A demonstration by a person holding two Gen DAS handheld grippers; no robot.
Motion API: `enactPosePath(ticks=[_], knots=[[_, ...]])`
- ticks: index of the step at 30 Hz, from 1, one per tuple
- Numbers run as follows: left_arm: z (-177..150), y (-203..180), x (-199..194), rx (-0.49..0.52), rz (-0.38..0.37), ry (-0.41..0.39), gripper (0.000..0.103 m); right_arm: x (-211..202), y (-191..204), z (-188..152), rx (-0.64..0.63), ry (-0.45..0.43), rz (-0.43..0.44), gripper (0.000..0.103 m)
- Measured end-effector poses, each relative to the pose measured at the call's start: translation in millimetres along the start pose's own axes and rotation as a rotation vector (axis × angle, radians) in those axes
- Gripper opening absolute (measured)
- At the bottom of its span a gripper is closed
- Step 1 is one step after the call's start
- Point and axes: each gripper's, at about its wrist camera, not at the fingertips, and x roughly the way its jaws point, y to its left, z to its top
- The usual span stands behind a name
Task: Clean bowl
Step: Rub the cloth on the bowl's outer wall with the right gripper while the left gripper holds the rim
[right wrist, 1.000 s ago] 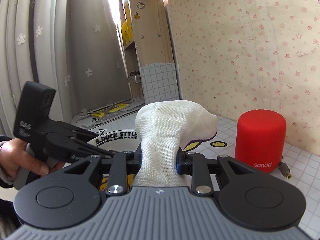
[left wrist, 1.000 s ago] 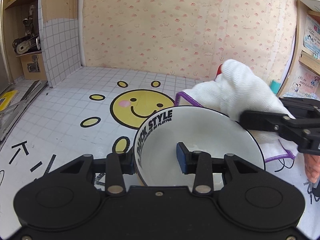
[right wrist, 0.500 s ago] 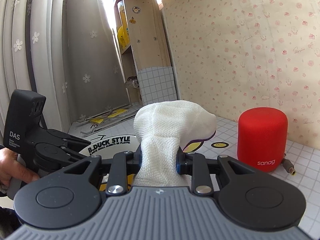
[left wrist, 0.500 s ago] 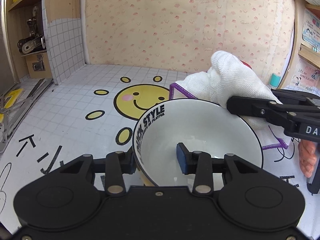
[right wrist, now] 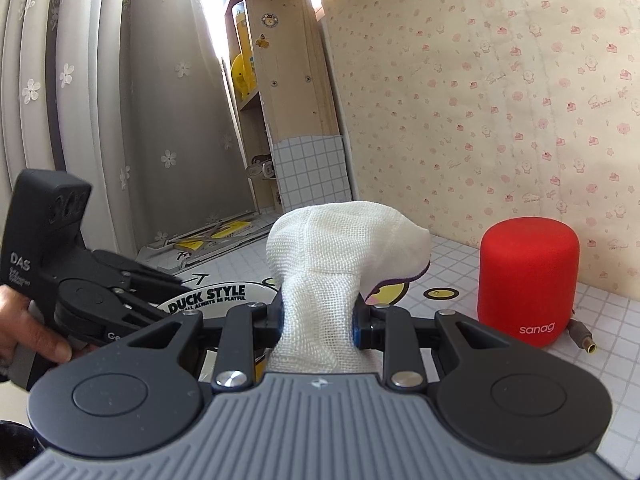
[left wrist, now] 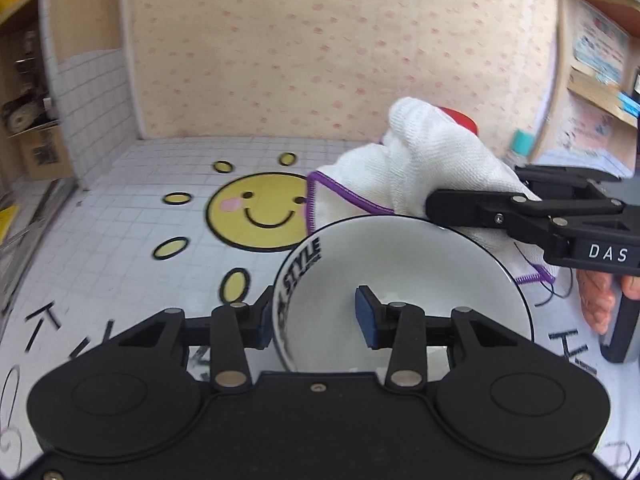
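Bowl: a white round ceramic bowl with a thin black rim and black "DUCK STYLE" lettering (left wrist: 404,292) is sitting low in the middle of the left wrist view, tilted so its opening is facing the camera; whether its base is touching the surface is hidden. In the right wrist view only its lettered side is peeking out at lower left.
Left gripper: the black two-finger left gripper (left wrist: 316,320) is straddling the bowl's near wall, one blue-padded finger outside on the left and the other inside the white hollow; the wall is sitting between them, but whether both pads are pressing is not clear.
Right gripper: the black two-finger right gripper marked "DAS" (right wrist: 318,320) is closing on a bunched white woven cloth with purple stitched edging (right wrist: 340,248), which is bulging up above its fingers in the middle of the right wrist view.
Cloth position: in the left wrist view the cloth is hanging at centre right, just beyond the bowl's far rim.
Hands: a hand (right wrist: 28,328) is gripping the left gripper's handle at the left edge of the right wrist view.
Surface: a white grid-patterned tabletop with a yellow smiling sun (left wrist: 120,208) is lying beneath everything.
Other: a red cylindrical "sanag" speaker (right wrist: 528,280) is standing at the right of the right wrist view, near the floral wallpaper.
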Motion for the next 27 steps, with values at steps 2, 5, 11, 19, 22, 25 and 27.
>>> enactPosePath(ticks=[2,5,11,19,22,25,27], knots=[[2,-1,1,0.018,-0.006,0.005,0.040,0,0,0,-0.002,0.001,-0.004,0.029],[1,4,3,-0.043,-0.021,0.001,0.038,-1,-1,0,-0.004,0.000,-0.007,0.029],[-1,4,6,-0.197,0.040,-0.040,0.037,-3,-3,1,-0.008,-0.007,-0.037,0.030],[0,0,11,-0.352,0.151,-0.093,0.037,-4,-6,2,-0.014,-0.015,-0.082,0.030],[-1,-6,13,-0.371,0.183,-0.100,0.042,-5,-7,2,-0.012,-0.016,-0.084,0.030],[-2,-11,13,-0.348,0.179,-0.074,0.045,-5,-7,3,-0.013,-0.013,-0.080,0.030],[-3,-12,13,-0.303,0.169,-0.068,0.045,-6,-8,3,-0.015,-0.010,-0.077,0.030]])
